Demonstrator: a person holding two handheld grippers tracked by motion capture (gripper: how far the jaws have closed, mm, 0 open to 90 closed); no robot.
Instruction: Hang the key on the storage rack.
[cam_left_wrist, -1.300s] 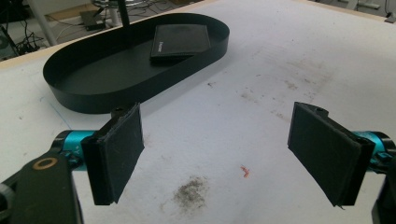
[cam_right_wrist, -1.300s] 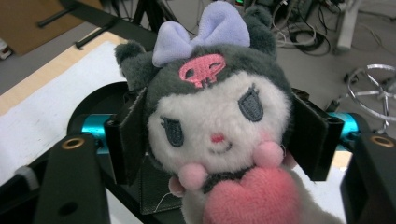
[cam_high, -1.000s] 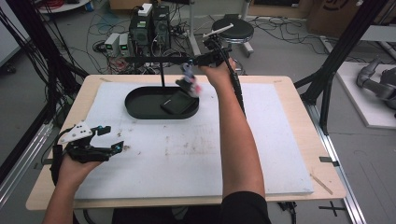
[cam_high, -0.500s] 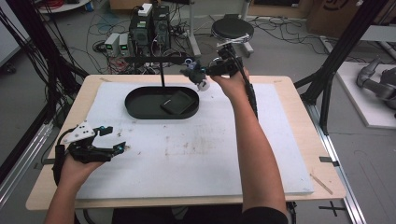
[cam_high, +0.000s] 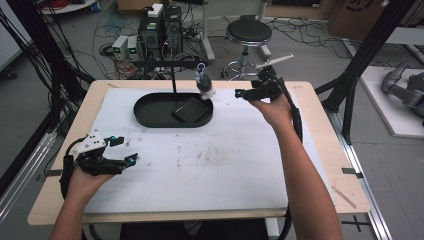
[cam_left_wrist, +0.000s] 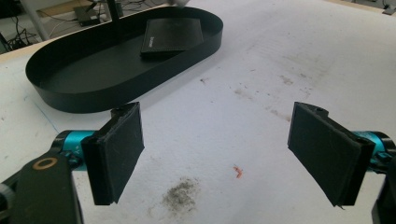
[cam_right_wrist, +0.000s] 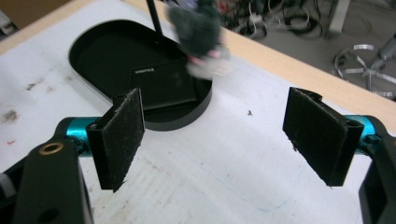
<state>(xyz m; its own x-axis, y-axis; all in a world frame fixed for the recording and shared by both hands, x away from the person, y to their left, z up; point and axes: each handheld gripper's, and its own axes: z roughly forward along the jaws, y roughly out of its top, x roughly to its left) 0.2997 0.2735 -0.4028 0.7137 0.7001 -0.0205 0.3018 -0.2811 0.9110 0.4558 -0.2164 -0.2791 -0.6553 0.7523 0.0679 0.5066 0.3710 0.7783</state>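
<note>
A black oval tray (cam_high: 150, 116) stands at the back of the white mat, with a flat black box (cam_high: 190, 110) lying in it. From the tray rises a black post with a crossbar (cam_high: 165, 64). A small grey and pink toy (cam_high: 204, 86) hangs from the bar's right end by a loop. My right gripper (cam_high: 245, 91) is open, a short way to the right of the toy and apart from it. In the right gripper view the toy (cam_right_wrist: 201, 35) is blurred, above the tray (cam_right_wrist: 93, 42) and the box (cam_right_wrist: 161, 86). My left gripper (cam_high: 126, 150) rests open near the front left.
The mat (cam_high: 225, 160) bears faint stains and covers most of the wooden table (cam_high: 320, 145). In the left gripper view the tray (cam_left_wrist: 60, 88) and box (cam_left_wrist: 170, 35) lie ahead of the open left gripper (cam_left_wrist: 217, 149). A stool (cam_high: 248, 34) and cables sit behind the table.
My right gripper held the toy above the tray's right end, let it go on the crossbar and drew back to the right. The left hand stayed put.
</note>
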